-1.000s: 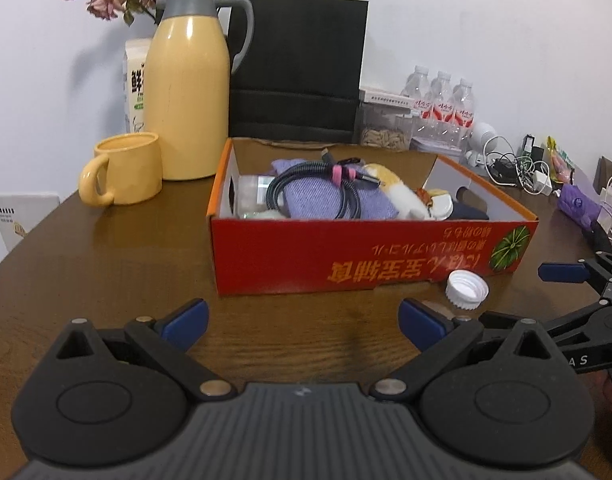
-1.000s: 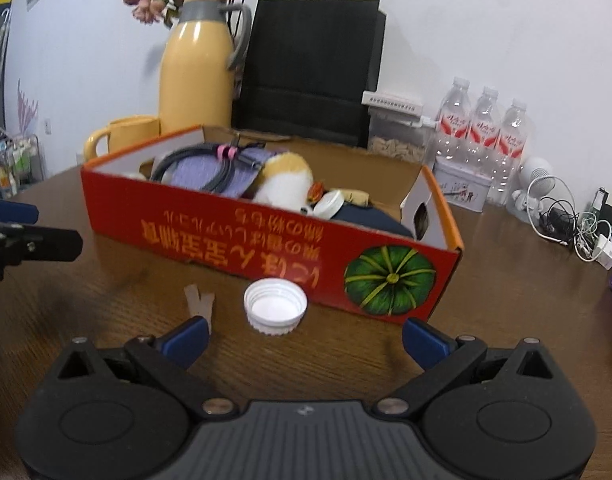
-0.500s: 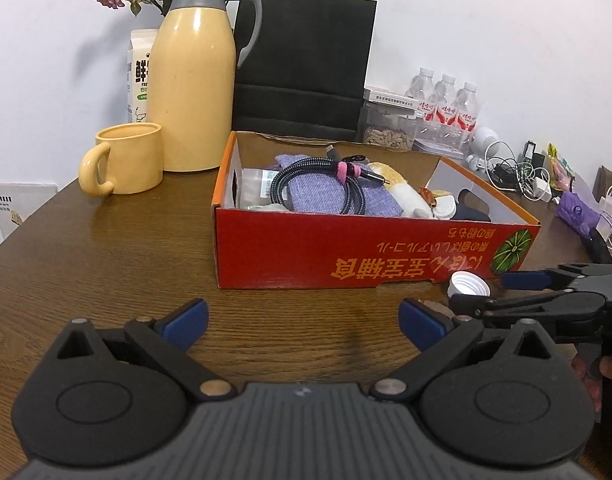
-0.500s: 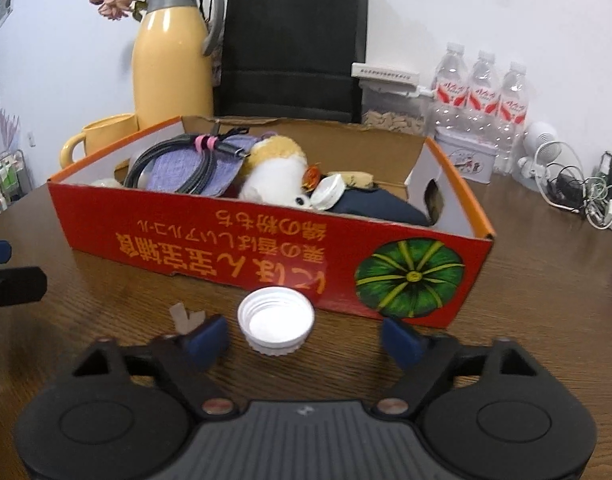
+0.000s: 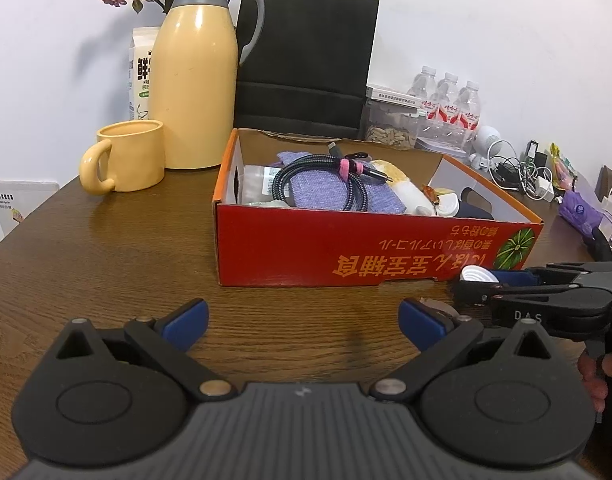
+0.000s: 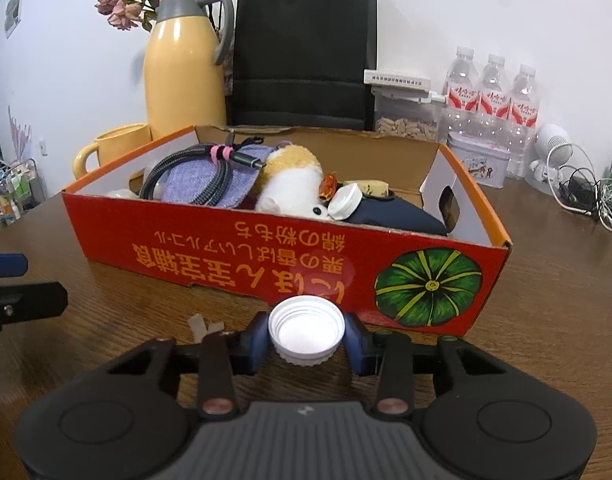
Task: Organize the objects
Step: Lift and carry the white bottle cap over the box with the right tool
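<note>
R gripper (image 6: 306, 338) is closing w/ the white bottle cap (image 6: 306, 330) squarely btwn its blue pads, open side up on the table (image 6: 106, 320) just in front of the red box (image 6: 282, 264), while L gripper (image 5: 302, 318) hangs wide open, empty, farther off.

The dark wooden surface (image 6: 546, 280) carries a red box (image 6: 266, 264) just beyond the right tongs (image 6: 306, 336), a white cap (image 6: 306, 330) between their closing jaws, and a paper scrap (image 6: 204, 326) beside them. A yellow mug (image 5: 126, 156) and jug (image 5: 194, 76) stand beyond the left tongs (image 5: 304, 318).
</note>
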The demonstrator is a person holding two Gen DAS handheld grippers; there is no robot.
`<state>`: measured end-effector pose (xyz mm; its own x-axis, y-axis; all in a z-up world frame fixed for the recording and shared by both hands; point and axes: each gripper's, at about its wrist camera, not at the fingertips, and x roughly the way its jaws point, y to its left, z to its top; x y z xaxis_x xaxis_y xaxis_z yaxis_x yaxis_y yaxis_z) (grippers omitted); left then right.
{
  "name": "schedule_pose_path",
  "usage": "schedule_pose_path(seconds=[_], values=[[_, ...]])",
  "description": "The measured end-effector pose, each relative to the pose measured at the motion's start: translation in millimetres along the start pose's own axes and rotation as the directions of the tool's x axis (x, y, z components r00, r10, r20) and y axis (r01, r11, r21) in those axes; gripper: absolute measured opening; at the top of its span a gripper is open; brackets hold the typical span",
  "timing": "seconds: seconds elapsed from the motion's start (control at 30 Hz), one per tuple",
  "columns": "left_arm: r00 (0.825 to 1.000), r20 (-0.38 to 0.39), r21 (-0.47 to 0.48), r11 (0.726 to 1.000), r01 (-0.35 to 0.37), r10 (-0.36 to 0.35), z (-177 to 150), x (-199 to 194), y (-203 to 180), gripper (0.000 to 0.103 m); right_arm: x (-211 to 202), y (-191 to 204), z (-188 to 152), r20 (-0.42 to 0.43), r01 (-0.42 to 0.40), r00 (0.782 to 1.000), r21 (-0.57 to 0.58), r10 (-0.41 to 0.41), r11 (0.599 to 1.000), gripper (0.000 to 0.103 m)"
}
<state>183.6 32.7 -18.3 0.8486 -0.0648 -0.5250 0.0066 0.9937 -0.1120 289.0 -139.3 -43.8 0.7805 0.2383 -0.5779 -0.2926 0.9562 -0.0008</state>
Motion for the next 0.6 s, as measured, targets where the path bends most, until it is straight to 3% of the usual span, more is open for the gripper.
schedule_pose_path(seconds=[0.37,0.6], values=[[1.000,-0.010,0.011,1.000,-0.013,0.014,-0.2,2.6,-7.2,0.103,-23.2,0.0,-3.3,0.108,0.030,0.994,-0.026,-0.027,0.999,0.039],[1.000,-0.026,0.034,0.999,0.006,-0.006,-0.4,5.1,-30.7,0.103,-39.8,-13.8,-5.1,0.163,0.036,0.986,0.005,-0.037,0.999,0.039]])
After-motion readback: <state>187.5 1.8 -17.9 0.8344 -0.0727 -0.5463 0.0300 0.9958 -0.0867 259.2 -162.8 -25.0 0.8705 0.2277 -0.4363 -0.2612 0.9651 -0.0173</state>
